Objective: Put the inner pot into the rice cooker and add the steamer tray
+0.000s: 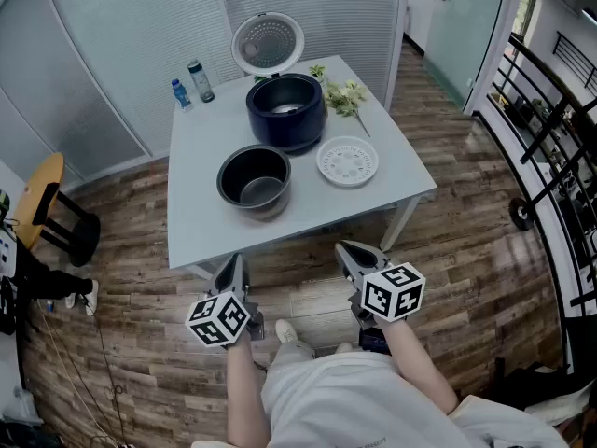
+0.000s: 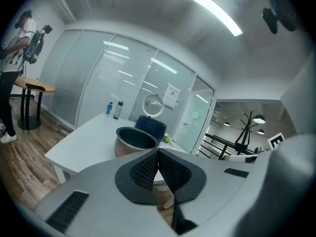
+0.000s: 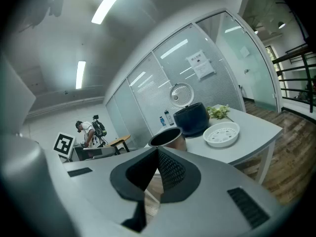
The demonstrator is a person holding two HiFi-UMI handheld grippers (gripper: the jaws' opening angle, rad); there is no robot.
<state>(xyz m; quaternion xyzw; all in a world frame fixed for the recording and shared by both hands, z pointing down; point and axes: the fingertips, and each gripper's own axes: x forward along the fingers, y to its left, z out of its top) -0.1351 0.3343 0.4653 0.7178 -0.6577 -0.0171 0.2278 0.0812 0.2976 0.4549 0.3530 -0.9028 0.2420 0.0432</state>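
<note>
Closest in, a person's pale shirt (image 1: 322, 395) and two forearms fill the bottom of the head view. Each hand carries a tool over the wood floor (image 1: 308, 297), short of the tabletop's near edge. The left tool (image 1: 231, 269) has its jaws clenched together on nothing (its own view shows the ribbed pads meeting tip to tip). The right tool (image 1: 352, 253) is clenched the same way, also empty. Both point toward the white tabletop (image 1: 201, 157) and are apart from it.

On the tabletop, the inner pot (image 1: 255, 177) stands upright by the near edge, a little left of the middle, dark inside. To its right and slightly farther back, toward the right edge, the white steamer tray (image 1: 347, 161) lies flat (its holes show), not touching the pot. Behind both, toward the far edge, sits the dark-blue rice cooker (image 1: 285, 110) with its lid (image 1: 268, 43) swung up. Some greens (image 1: 343, 96) lie beside it near the far right corner. Two bottles (image 1: 200, 80) stand at the far left corner. Off the left edge, a stool (image 1: 42, 199) stands on the floor.
</note>
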